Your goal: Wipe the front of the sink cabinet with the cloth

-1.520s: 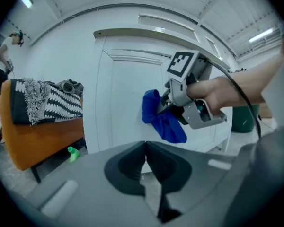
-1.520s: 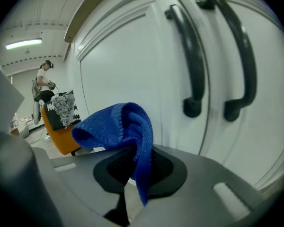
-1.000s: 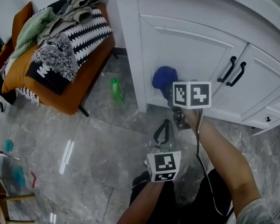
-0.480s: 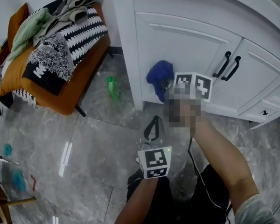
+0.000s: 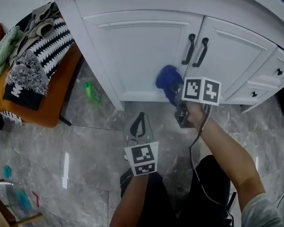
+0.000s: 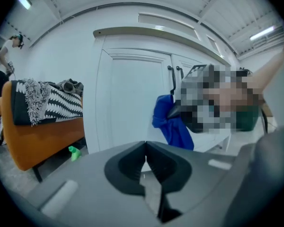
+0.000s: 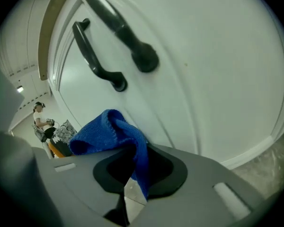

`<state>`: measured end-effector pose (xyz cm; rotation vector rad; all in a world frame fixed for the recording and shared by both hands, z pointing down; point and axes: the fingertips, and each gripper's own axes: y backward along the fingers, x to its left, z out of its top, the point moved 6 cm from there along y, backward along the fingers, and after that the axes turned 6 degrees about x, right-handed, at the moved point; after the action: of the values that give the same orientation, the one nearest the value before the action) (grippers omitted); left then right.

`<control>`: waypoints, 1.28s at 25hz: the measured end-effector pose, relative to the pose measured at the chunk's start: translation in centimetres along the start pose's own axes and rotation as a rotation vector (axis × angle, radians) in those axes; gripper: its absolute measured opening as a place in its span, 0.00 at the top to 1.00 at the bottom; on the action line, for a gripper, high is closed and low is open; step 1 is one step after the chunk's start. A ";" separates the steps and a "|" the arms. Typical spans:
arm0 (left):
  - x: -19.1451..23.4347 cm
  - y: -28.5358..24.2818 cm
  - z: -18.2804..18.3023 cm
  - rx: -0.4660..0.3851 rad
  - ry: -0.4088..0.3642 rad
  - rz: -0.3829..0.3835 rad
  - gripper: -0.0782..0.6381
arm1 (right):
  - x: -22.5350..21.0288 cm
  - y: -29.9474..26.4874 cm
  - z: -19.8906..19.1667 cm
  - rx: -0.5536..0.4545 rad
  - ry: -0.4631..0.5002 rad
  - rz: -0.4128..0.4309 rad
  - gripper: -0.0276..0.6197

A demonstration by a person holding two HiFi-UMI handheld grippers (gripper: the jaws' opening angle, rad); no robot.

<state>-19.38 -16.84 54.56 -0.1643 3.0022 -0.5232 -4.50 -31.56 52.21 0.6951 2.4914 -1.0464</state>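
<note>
The white sink cabinet (image 5: 142, 51) has two doors with black handles (image 5: 197, 51). A blue cloth (image 5: 168, 80) is pressed on the lower part of the left door, below the handles, with my right gripper (image 5: 174, 92) shut on it. In the right gripper view the cloth (image 7: 114, 136) bunches between the jaws against the white door (image 7: 217, 79), under the two handles (image 7: 116, 27). My left gripper (image 5: 138, 126) hangs lower over the floor, apart from the cabinet, shut with nothing in it. In the left gripper view, the cloth (image 6: 173, 124) hangs before the door (image 6: 132, 98).
An orange chair (image 5: 42, 103) piled with striped and grey fabrics (image 5: 33, 51) stands at the left. A green spray bottle (image 5: 91, 91) lies on the grey marble floor (image 5: 75, 145) by the cabinet's left corner. Drawers with knobs (image 5: 277, 72) are at the right.
The right gripper and cloth have slid right along the left door, from near its left edge to below the handles. The left gripper has followed to the right.
</note>
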 end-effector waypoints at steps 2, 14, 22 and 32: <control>-1.0 -0.3 0.1 0.003 -0.017 -0.012 0.88 | -1.6 1.1 -0.1 0.000 0.027 -0.028 0.87; -5.6 -1.7 0.4 0.023 -0.126 -0.049 0.88 | -13.8 6.8 -0.3 -0.020 -0.058 -0.180 0.87; -5.8 -3.1 0.7 0.040 -0.160 -0.059 0.88 | -23.4 12.2 0.5 -0.064 -0.050 -0.350 0.87; -8.4 -3.5 -0.2 0.059 -0.211 -0.099 0.88 | -24.0 16.2 -0.2 -0.194 0.084 -0.307 0.87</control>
<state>-10.82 -19.04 56.57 -0.3421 2.7809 -0.5637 24.21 -28.83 54.98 0.3118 2.7876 -0.8692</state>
